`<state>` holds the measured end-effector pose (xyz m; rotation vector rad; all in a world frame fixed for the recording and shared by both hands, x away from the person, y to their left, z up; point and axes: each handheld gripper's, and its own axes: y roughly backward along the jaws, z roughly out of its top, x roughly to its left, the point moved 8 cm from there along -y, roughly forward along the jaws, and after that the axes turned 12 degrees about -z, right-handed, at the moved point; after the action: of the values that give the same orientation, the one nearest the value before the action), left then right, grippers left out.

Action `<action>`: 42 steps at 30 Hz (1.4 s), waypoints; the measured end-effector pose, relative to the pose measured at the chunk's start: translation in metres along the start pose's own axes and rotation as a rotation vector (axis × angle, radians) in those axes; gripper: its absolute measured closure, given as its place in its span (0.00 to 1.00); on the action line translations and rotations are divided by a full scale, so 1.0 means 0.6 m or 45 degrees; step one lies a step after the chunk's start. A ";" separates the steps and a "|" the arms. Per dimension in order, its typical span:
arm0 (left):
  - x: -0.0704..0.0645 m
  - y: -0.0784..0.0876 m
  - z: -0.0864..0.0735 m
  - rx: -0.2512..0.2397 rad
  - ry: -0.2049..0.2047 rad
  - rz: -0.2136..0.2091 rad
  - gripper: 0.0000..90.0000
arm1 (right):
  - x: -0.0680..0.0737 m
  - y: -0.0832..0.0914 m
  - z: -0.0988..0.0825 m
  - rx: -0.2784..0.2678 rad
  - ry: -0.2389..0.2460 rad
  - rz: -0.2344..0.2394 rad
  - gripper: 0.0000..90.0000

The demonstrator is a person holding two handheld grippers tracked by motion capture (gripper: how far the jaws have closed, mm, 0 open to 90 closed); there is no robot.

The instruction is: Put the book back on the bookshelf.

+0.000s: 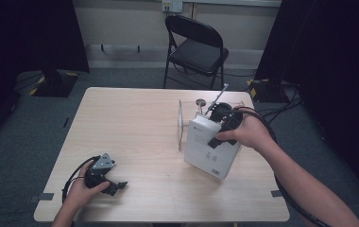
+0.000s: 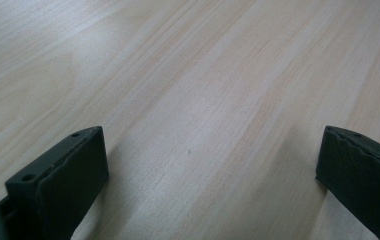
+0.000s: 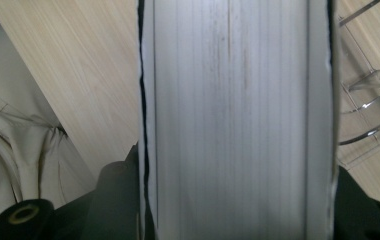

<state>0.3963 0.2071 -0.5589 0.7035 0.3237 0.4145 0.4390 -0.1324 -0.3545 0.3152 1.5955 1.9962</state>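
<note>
Pale wood grain covers the bench (image 1: pixel 135 123), and near its front left corner the left gripper (image 1: pixel 116 187) is rested low on the surface, its jaws spread wide with nothing but bare wood between them. Farther right, past the middle, a white book (image 1: pixel 210 146) is held tilted above the bench, its lower corner toward the front edge and its long axis running back toward the far right corner. The right gripper (image 1: pixel 221 135) is clamped on the book from above, one jaw on each cover, the page edges (image 3: pixel 233 120) seen between them. Just behind and left of the book a clear acrylic stand (image 1: pixel 181 125) is set upright. The stand lies beyond the book's far end, so the right hand is judged far nearer to it than the left.
</note>
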 end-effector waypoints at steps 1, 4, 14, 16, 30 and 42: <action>0.000 0.000 0.000 0.000 0.001 -0.001 0.00 | 0.000 0.001 -0.003 0.010 -0.005 0.001 0.58; 0.000 0.000 0.000 0.000 0.000 0.000 0.00 | -0.003 0.003 -0.010 0.015 -0.002 0.001 0.58; 0.000 0.000 0.000 0.002 -0.004 -0.009 0.00 | -0.016 0.010 -0.030 0.014 -0.032 -0.007 0.58; 0.000 0.000 0.000 0.002 -0.005 -0.012 0.00 | -0.019 0.012 -0.035 0.018 -0.034 -0.008 0.58; 0.000 0.000 0.000 0.000 -0.007 -0.016 0.00 | -0.028 0.018 -0.060 0.022 -0.044 -0.014 0.58; 0.000 0.000 0.000 -0.001 -0.010 -0.017 0.00 | -0.037 0.023 -0.088 0.034 -0.075 -0.019 0.58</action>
<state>0.3963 0.2075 -0.5591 0.7018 0.3205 0.3993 0.4267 -0.1900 -0.3520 0.3684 1.5840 1.9382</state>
